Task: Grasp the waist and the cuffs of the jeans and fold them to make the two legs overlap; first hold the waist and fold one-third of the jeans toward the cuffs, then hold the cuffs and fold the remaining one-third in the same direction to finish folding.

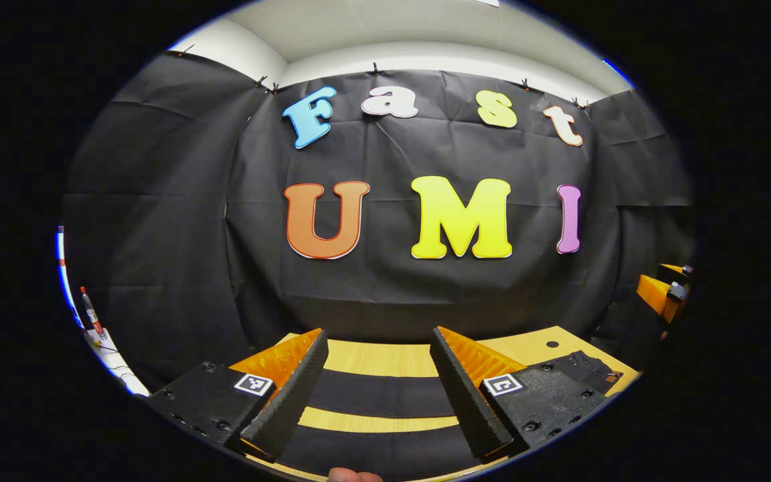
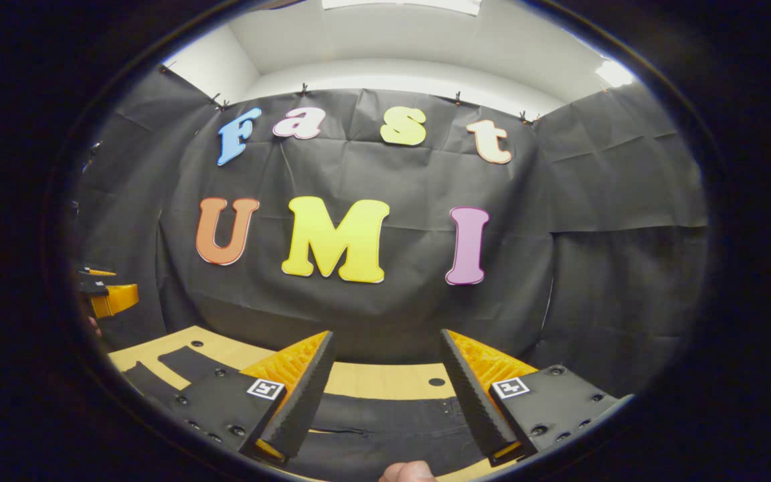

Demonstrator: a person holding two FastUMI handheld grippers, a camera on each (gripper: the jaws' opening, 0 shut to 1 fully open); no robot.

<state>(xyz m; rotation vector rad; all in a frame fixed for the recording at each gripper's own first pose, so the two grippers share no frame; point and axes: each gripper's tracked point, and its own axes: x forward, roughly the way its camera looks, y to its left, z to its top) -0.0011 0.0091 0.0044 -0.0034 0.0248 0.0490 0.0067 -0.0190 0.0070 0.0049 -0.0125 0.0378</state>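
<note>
Jeans (image 2: pixel 385 422) lie dark and flat on the wooden table (image 2: pixel 372 378) below and ahead of us, legs under our left gripper (image 1: pixel 375 395), waist under our right gripper (image 2: pixel 385 398), both spread open and empty.

black cloth wall (image 1: pixel 158 221) clipped along top, white ceiling (image 2: pixel 399 40) above, wooden table (image 1: pixel 372 358) below.

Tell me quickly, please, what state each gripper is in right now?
Left gripper: open, holding nothing, above the jeans.
Right gripper: open, holding nothing, above the jeans.
</note>
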